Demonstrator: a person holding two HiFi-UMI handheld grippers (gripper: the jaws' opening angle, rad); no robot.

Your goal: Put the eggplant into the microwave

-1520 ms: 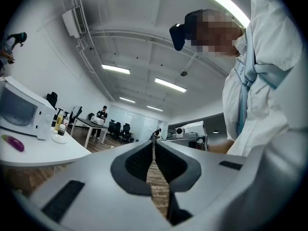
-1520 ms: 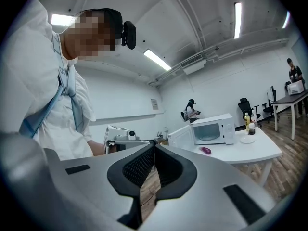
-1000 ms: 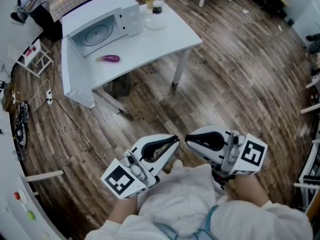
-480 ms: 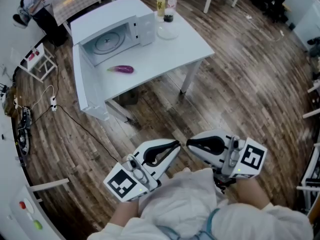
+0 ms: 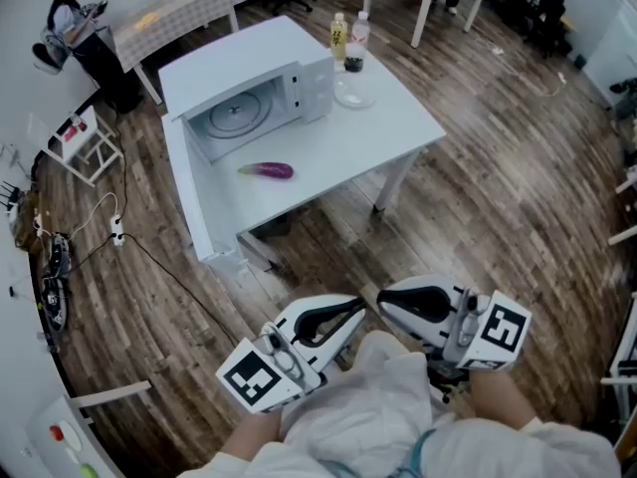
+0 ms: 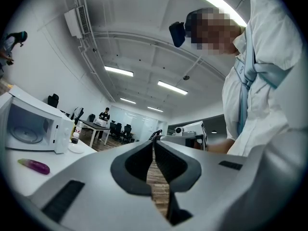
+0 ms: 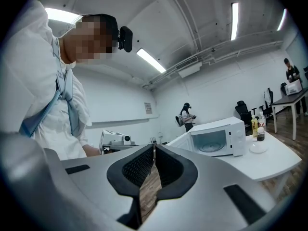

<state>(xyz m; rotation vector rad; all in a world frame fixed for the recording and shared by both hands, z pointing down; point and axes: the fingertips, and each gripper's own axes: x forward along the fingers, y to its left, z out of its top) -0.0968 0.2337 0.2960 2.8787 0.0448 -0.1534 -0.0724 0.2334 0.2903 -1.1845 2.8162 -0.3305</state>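
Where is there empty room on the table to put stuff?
On the table, the front right part is bare, between the eggplant, the plate and the edge. A smaller bare strip lies in front of the eggplant. It is crowded at the back: microwave, plate and two bottles stand close together.

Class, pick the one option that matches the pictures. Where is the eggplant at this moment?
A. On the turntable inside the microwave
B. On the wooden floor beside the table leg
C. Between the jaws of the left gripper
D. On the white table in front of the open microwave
D: the eggplant lies on the white table, just in front of the microwave, whose door stands open and whose turntable is bare.
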